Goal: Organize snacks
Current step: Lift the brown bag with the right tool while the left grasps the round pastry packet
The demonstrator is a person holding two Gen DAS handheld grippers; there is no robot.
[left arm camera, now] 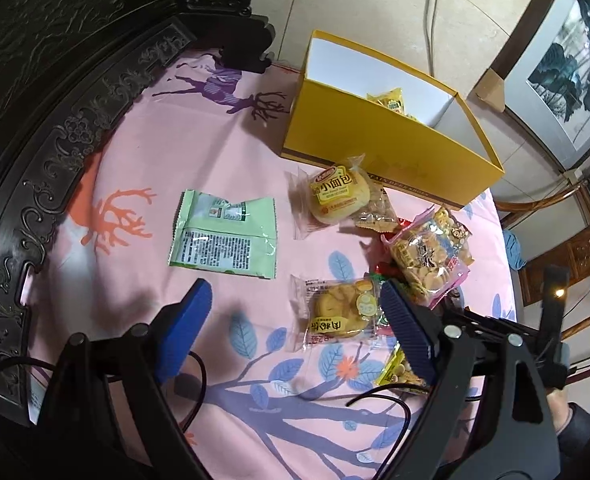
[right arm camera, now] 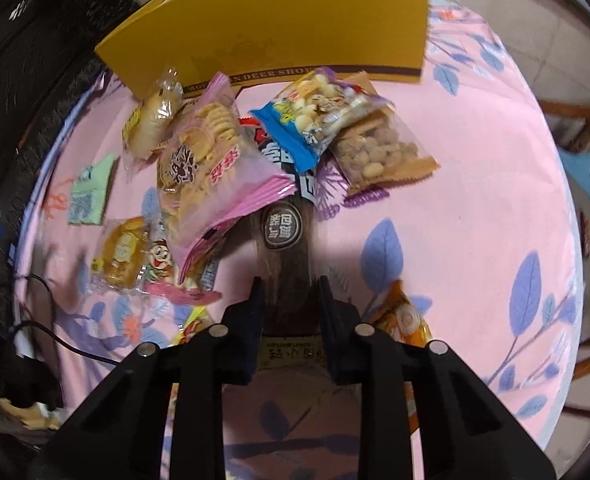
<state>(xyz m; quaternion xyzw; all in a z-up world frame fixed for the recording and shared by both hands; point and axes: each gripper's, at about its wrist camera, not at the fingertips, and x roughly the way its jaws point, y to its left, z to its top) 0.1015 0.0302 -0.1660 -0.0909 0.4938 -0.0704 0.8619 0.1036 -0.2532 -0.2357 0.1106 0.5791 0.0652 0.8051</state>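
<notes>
Both pads of the right gripper [right arm camera: 289, 300] clamp a long dark-brown snack bar [right arm camera: 283, 248], glossy, with an oval label, lying on the pink cloth [right arm camera: 475, 184] beside crinkly packets before the yellow box [right arm camera: 279, 40]; the left gripper [left arm camera: 295, 320] gapes empty.

Your left gripper [left arm camera: 295, 316] tilts steeply downward with its blue pads [left arm camera: 189, 320] spread wide and nothing between them. Your right gripper [right arm camera: 289, 300] also points steeply down, jaws drawn close and clamped on a dark brown packet [right arm camera: 285, 248] reaching ahead of its fingertips.
</notes>
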